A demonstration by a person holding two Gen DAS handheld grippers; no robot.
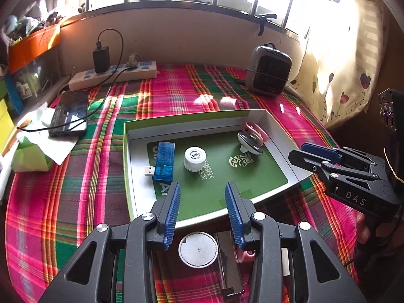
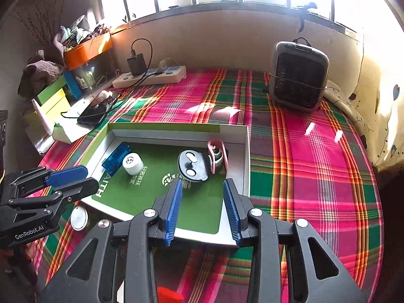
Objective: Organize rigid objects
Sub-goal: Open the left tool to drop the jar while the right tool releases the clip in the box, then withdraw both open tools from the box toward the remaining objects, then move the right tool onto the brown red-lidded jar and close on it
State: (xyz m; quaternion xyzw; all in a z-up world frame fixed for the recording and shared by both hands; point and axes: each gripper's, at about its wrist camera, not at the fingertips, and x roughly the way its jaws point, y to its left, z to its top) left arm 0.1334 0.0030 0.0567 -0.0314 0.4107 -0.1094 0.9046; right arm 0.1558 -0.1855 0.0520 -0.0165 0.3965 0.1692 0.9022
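1. A shallow box (image 1: 127,151) with a green floor lies on the plaid-covered worktop (image 1: 189,93), its long axis running left to right across both views.
2. Inside it, a blue USB stick (image 1: 161,162) lies flat at the left end. In the left view its long axis is close to vertical, tilted a little, and its metal plug (image 1: 149,171) points to the lower left, toward the box's left wall.
3. A white cap (image 1: 194,157) stands just right of the stick, top face up.
4. Toward the right end lies a round disc (image 2: 193,166), and a pink clip (image 2: 217,155) leans beside it near the right wall.
5. Outside the box, at its near edge, a round silver lid (image 1: 198,249) lies flat on the cloth with a dark bar (image 1: 231,265) just to its right; the bar's long axis runs away from the camera.
6. The left tongs (image 1: 203,212) hang over the near edge of the box, spread, with nothing between the pads.
7. The right tongs (image 2: 203,210) hang over the box's right half, likewise spread and empty.
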